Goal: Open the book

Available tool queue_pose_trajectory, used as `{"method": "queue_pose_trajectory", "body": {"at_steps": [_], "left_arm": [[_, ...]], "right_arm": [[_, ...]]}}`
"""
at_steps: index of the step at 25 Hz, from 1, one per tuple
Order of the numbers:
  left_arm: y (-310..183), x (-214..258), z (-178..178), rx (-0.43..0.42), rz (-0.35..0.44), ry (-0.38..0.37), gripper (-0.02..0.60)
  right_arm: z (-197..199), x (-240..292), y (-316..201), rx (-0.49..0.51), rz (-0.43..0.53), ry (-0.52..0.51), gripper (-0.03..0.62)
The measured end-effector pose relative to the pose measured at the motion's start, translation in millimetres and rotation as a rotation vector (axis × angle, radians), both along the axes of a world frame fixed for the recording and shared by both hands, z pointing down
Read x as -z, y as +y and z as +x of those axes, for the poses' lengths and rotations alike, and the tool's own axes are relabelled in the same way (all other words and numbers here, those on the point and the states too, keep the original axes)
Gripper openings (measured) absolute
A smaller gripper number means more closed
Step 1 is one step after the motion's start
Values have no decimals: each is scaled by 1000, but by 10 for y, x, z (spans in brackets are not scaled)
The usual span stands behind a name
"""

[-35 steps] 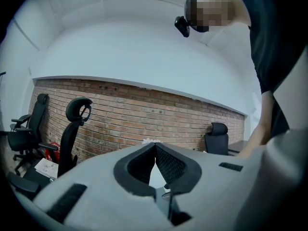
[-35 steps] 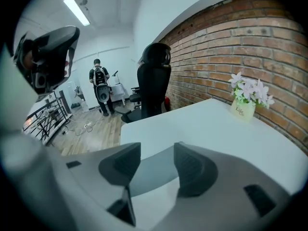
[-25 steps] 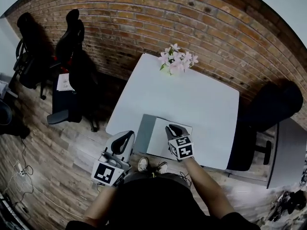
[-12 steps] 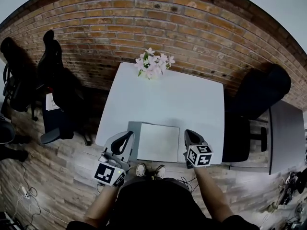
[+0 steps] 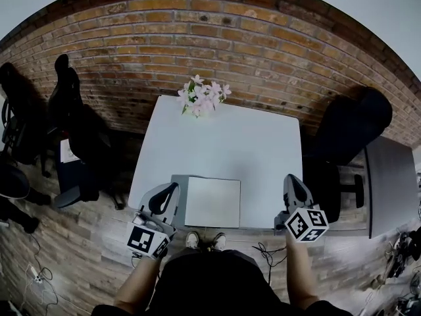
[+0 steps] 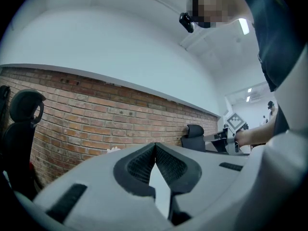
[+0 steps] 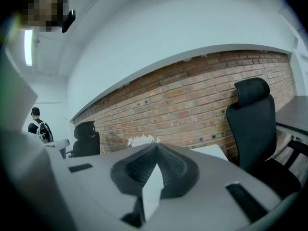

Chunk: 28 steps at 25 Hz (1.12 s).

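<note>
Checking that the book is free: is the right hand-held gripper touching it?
No, the right hand-held gripper sits well right of the book, with bare table between them.

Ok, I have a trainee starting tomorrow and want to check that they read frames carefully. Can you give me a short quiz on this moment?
1. Multiple choice: the book on the table is A) closed, B) lying open with a white page up, C) standing on edge.
2. True or false: the right gripper is holding a page.
3. Which gripper is nearer the book?

Key: 1 B. 2 False: its jaws are shut with nothing between them, and it is well off to the book's right. 3 The left gripper, beside the book's grey cover.
</note>
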<state>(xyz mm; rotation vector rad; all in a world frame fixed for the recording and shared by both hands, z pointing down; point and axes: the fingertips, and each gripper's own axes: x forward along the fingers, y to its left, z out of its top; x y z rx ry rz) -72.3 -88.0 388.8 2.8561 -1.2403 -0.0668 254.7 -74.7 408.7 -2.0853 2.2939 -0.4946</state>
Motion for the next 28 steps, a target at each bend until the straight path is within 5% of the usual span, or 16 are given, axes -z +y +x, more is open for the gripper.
{"method": "queue_pose_trajectory", "body": {"at_steps": [13,21,28], "left_arm": [[-13,199,3,17,41,-17,25],[58,404,-70,49,96,-50,25],[133,430,-59,57,43,-47,25]], "right_arm": [[-15,1274,570,-58,284,218,14],[82,1157,776,-124,233,271,14],[91,1100,673,-103,224,238,14]]}}
